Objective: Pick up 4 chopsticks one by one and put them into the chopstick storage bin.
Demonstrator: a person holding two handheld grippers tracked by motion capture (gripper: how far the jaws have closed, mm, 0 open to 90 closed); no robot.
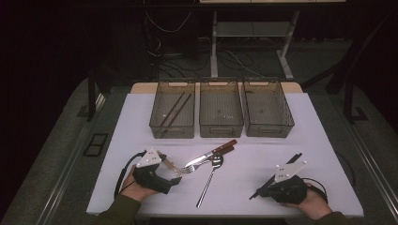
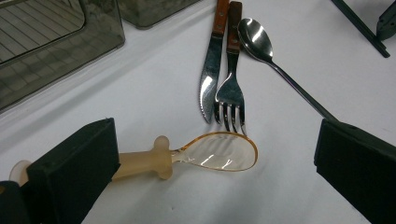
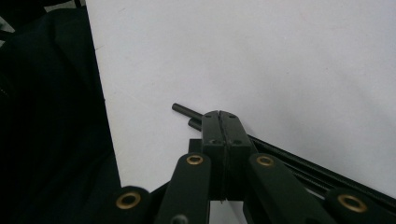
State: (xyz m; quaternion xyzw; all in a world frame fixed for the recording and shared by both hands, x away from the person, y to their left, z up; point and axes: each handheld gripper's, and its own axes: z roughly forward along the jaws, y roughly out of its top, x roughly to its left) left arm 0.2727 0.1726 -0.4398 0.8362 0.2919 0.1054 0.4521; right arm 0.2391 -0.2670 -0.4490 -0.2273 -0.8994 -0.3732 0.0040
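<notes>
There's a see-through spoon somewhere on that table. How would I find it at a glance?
Start at the white table and its row of three smoky bins. Nearer the person lies a cluster of cutlery. The amber plastic spoon lies by the left gripper, its bowl at the fork tines. Only it is translucent, with a stubby cream handle.

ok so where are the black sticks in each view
high view: black sticks lie lower right, slanting.
left gripper view: top right corner.
right gripper view: centre, their ends poking out beneath the shut right gripper.
shared landmark: the white table top.
</notes>
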